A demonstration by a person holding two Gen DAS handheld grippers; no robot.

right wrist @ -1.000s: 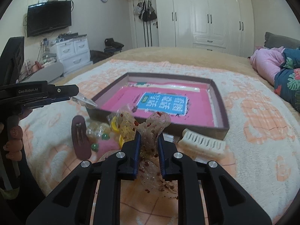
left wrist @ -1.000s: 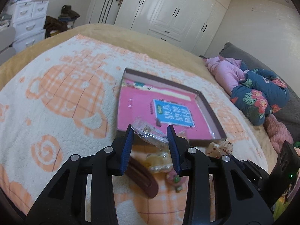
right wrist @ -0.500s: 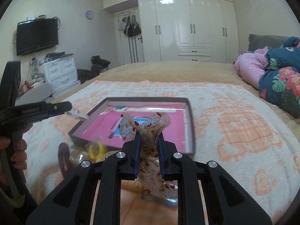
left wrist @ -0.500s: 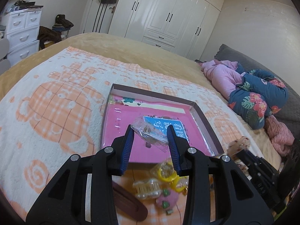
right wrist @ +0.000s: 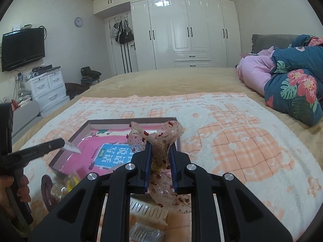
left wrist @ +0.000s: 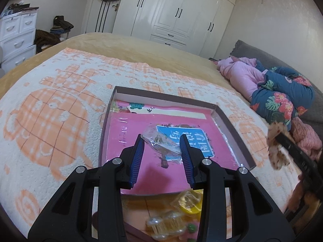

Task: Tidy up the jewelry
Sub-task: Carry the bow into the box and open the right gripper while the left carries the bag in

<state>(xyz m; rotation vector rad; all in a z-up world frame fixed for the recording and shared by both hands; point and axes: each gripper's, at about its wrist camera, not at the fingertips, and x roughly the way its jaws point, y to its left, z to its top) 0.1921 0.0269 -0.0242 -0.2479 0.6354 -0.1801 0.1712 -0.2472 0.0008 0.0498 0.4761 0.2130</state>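
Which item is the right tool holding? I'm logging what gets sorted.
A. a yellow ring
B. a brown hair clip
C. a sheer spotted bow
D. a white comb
C: the right tool is shut on the sheer spotted bow, whose loops stick up above its pads, over the bed beside the pink-lined box.

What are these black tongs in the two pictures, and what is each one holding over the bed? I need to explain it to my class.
They are hand-held grippers, one in each of a person's hands, each with a camera looking along its fingers. The left gripper holds a small clear plastic bag above the shallow pink-lined box. The right gripper is clamped on a sheer speckled hair bow. Both are above a blanket where hair clips lie beside the box.
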